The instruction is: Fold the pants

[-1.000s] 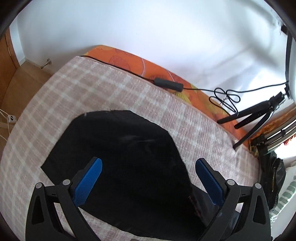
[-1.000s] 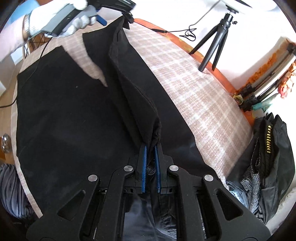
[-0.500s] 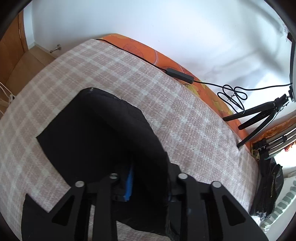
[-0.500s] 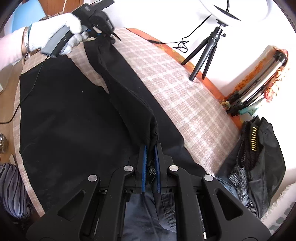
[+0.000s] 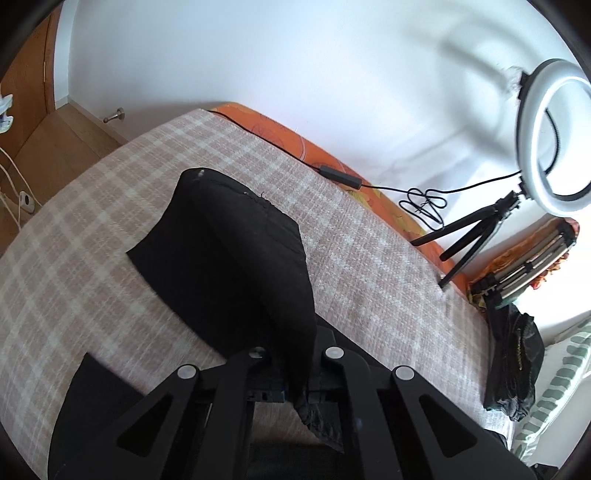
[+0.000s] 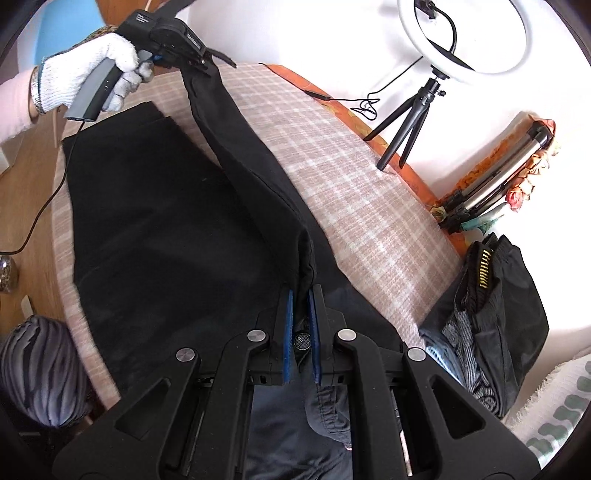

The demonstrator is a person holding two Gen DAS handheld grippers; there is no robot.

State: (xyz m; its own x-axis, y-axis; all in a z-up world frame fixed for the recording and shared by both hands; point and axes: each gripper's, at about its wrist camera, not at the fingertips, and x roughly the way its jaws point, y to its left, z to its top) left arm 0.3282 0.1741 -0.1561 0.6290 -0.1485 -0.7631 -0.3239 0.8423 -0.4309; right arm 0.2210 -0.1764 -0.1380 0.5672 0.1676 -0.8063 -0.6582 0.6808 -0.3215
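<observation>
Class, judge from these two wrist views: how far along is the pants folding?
Done: both grippers have pinched one leg of the black pants along its edge. In hand: the left gripper and right gripper hold that leg raised above the checked blanket. Left: lay it over the flat leg, then fold lengthwise.

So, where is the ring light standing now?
The ring light stands at the far right edge of the bed in the right wrist view, by the white wall, its tripod on the orange sheet.
</observation>
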